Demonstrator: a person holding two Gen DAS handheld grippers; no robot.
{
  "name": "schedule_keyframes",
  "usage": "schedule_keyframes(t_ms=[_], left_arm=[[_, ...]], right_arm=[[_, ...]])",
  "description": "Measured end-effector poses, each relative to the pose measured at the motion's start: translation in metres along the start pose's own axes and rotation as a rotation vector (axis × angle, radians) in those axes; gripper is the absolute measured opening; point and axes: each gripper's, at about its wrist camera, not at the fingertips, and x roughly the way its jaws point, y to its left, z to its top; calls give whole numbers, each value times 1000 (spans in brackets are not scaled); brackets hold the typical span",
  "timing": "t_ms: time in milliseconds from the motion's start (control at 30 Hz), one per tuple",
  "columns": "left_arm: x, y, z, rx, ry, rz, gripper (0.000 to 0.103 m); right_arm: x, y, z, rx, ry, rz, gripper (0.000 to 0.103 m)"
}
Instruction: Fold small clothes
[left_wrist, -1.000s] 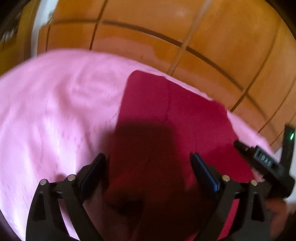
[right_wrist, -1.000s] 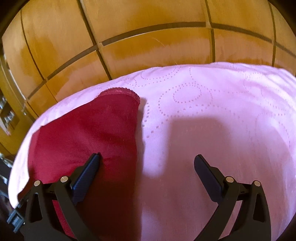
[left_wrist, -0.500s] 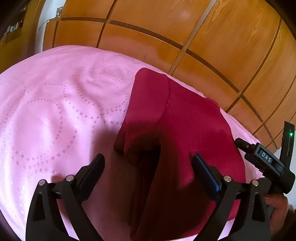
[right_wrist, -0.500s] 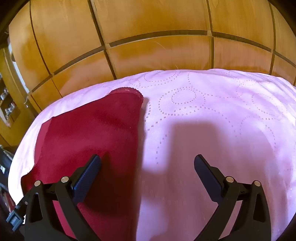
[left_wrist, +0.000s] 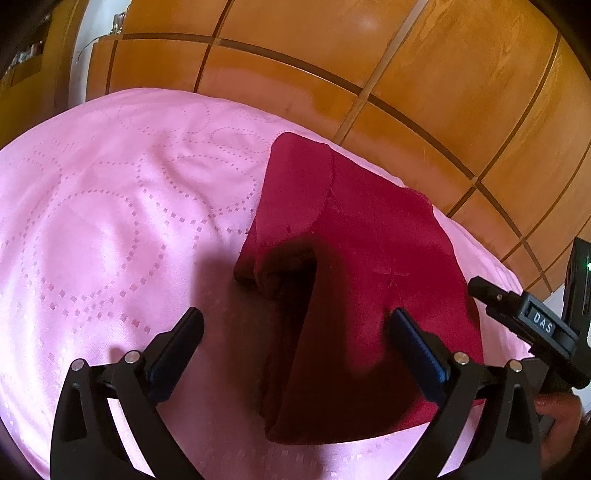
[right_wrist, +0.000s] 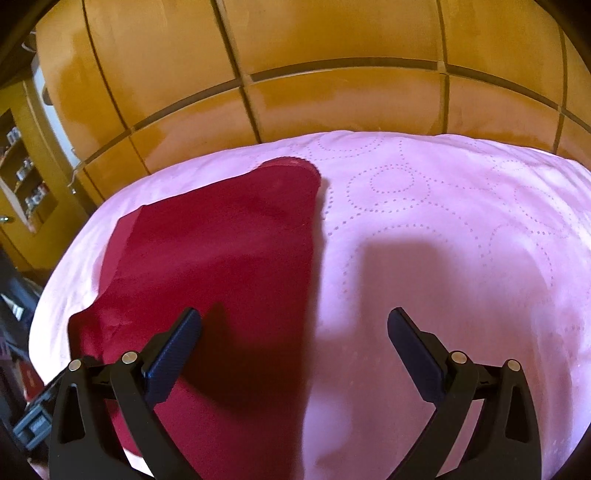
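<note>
In the left wrist view, the left gripper (left_wrist: 293, 341) filled the near edge from 7 to 5 o'clock, its two black fingers spread wide with nothing between them. Its left fingertip (left_wrist: 184, 332) hung over bare pink bedspread (left_wrist: 110, 229), while its right one sat over the red garment (left_wrist: 373, 258). The garment lay just beyond the jaws, from the centre out toward 2 o'clock, flat on the spread. One edge was turned over on itself near the centre, leaving a dark, rumpled pocket of cloth. At 3 o'clock the other tool's black body (left_wrist: 535, 325) showed at the garment's side, with a green light on it. Beyond, from 10 to 3 o'clock, stood orange wooden panels (left_wrist: 369, 55) with dark grooves.

In the right wrist view, the right gripper (right_wrist: 293, 341) likewise stood wide open and held nothing. Its left finger (right_wrist: 177, 339) hovered above the red garment (right_wrist: 221, 251), and its right finger above bare bedspread (right_wrist: 443, 240), where the tool's shadow fell. The garment stretched from 7 o'clock up toward 11 o'clock, ending in a rounded, scalloped corner near the far edge of the spread. Dotted circle patterns ran across the pink cloth toward 1 o'clock. Farthest off, the wooden panels (right_wrist: 332, 55) curved across the top, and small shelves (right_wrist: 22, 177) showed at 9 o'clock.
</note>
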Motion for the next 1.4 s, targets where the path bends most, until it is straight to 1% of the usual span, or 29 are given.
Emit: schedule_keyframes(t_ms=[67, 167, 300, 400, 467, 500, 567, 733, 833, 933, 1000, 1033, 1067, 1133, 1167, 1200, 1233, 1267, 1300, 1333, 1400], left_arm=[[-1, 0, 2, -5, 3, -5, 100], [-1, 6, 6, -36, 11, -33, 100], [2, 14, 13, -76, 30, -110, 100], [10, 19, 19, -78, 64, -125, 100], [18, 22, 25, -86, 91, -142, 100], [23, 25, 28, -103, 104, -169, 100], [32, 25, 33, -111, 126, -196, 100], [52, 25, 42, -87, 172, -200, 99], [58, 23, 44, -61, 185, -213, 99], [63, 17, 46, -28, 197, -222, 99], [66, 12, 46, 10, 201, -212, 95], [67, 8, 45, 32, 207, -223, 78], [70, 6, 46, 35, 226, -244, 77], [72, 6, 46, 27, 224, -253, 76], [73, 7, 46, 27, 223, -258, 73], [73, 7, 46, 27, 221, -259, 72], [73, 6, 45, 27, 219, -266, 66], [71, 5, 44, 28, 220, -278, 57], [69, 3, 42, 32, 218, -294, 55], [65, 1, 40, 38, 208, -291, 52], [58, -4, 38, 52, 186, -289, 49]], right_arm=[[-2, -1, -1, 10, 5, 26, 99], [-3, -5, -2, 50, 22, 83, 99], [3, -17, -4, 134, 75, 199, 99], [12, -25, -6, 193, 106, 268, 100], [16, -27, -6, 208, 119, 281, 99], [19, -28, -5, 213, 124, 292, 99], [25, -30, -5, 237, 137, 322, 100], [44, -35, -5, 301, 181, 385, 99], [49, -32, -2, 279, 182, 418, 99], [58, -29, 3, 272, 188, 423, 98], [63, -28, 6, 278, 186, 431, 96], [67, -26, 8, 273, 182, 427, 94], [69, -24, 9, 263, 183, 416, 91], [73, -20, 13, 236, 176, 401, 80], [75, -19, 14, 232, 176, 406, 75], [77, -19, 15, 232, 178, 409, 73], [77, -20, 14, 233, 173, 410, 71], [76, -20, 14, 224, 164, 406, 68], [73, -19, 13, 213, 155, 402, 64], [70, -19, 11, 204, 145, 399, 63], [62, -17, 10, 188, 113, 405, 54]])
